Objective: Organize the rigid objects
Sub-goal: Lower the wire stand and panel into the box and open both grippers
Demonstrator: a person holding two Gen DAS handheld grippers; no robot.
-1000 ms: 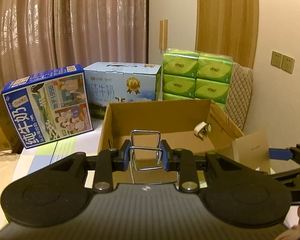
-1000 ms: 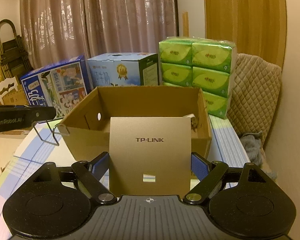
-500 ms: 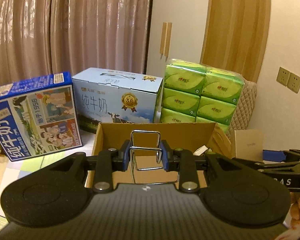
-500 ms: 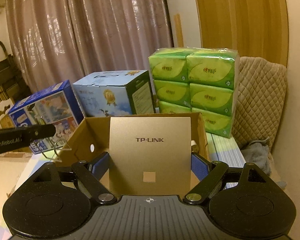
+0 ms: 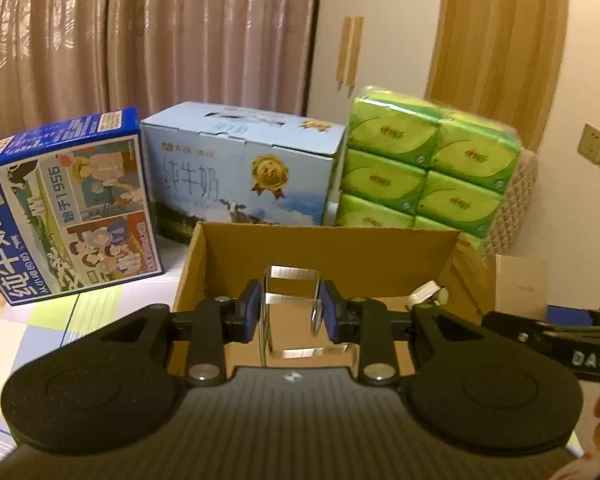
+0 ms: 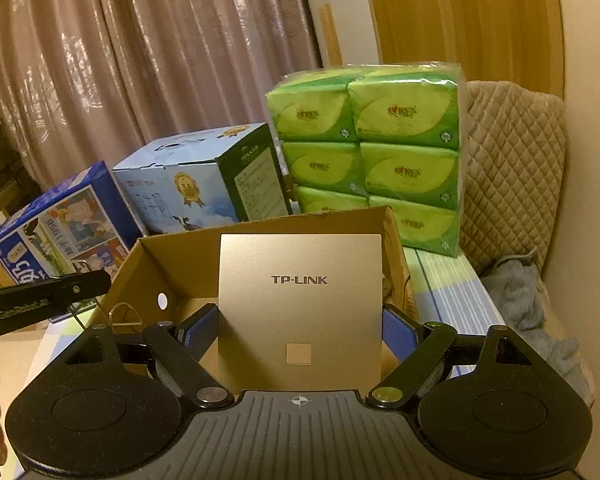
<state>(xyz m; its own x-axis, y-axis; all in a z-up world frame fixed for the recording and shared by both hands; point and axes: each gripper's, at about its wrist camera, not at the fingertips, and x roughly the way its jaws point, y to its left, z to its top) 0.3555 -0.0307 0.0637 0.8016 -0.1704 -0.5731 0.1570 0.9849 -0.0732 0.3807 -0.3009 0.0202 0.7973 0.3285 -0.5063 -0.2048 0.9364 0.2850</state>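
My left gripper (image 5: 290, 312) is shut on a bent wire metal clip (image 5: 292, 312) and holds it above the near edge of an open cardboard box (image 5: 328, 242). A white plug (image 5: 426, 293) lies inside the box at the right. My right gripper (image 6: 300, 326) is shut on a gold TP-LINK panel (image 6: 300, 300), held upright over the same box (image 6: 180, 268). The panel also shows at the right of the left wrist view (image 5: 521, 286). The left gripper's body (image 6: 44, 300) and the clip (image 6: 122, 314) show at the left of the right wrist view.
Behind the box stand a dark blue milk carton (image 5: 64, 208), a light blue milk carton (image 5: 244, 176) and a stack of green tissue packs (image 5: 428, 172). A quilted cushion (image 6: 512, 168) and a grey cloth (image 6: 520, 292) lie at the right. Curtains hang behind.
Both grippers have risen and moved closer over the box, still holding the clip and the panel. The box sits lower in both views.
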